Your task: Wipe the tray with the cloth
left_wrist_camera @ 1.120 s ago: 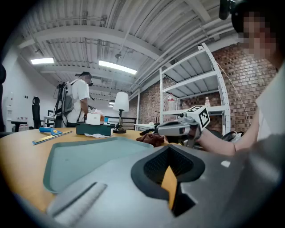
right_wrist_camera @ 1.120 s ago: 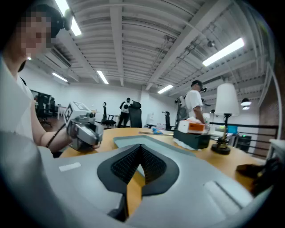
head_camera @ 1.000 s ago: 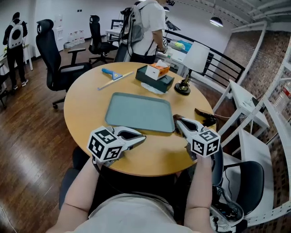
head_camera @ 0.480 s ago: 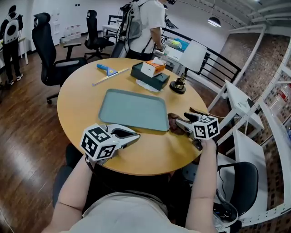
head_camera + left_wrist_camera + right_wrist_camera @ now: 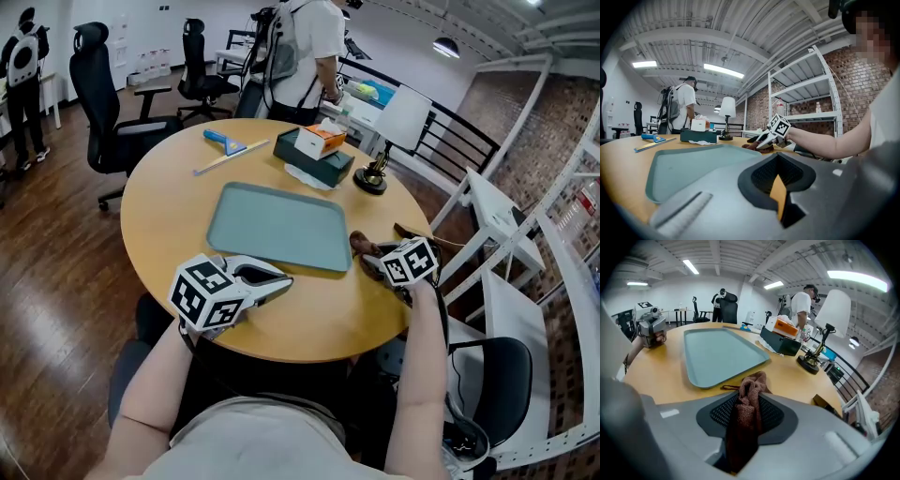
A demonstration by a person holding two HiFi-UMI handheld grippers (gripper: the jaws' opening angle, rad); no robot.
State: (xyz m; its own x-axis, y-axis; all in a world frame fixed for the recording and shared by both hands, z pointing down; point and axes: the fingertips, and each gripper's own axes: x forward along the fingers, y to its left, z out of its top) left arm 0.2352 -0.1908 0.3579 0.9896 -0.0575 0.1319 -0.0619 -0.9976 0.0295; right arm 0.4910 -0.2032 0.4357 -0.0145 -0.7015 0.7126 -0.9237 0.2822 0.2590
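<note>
– Two tools on the job; which has the cloth (image 5: 749,401)?

– The right tool (image 5: 368,253). Its jaws have just been closing and now pinch a bunch of the brown cloth between them. The loose end trails on the desk (image 5: 169,216).

– And the left tool (image 5: 281,278)?

– Jaws together, or as good as, with nothing between them. It sits low over the desk by the tray's near long edge.

– Where is the tray (image 5: 272,225) from the cloth?

– Ahead and to the left of the right tool. The cloth lies just off the tray's near right corner, on bare desk and not yet on the tray.

– How does the tray run?

– In the head view its long side runs across the desk, tilted slightly down to the right. The right tool stands at the short right end, so in the right gripper view the tray stretches away ahead and to the left.

– So the wipe goes which way?

– My guess is leftward over that corner, then along the length. Both tools are near the tray, but only the right one carries the cloth, so the move should be its own.
</note>
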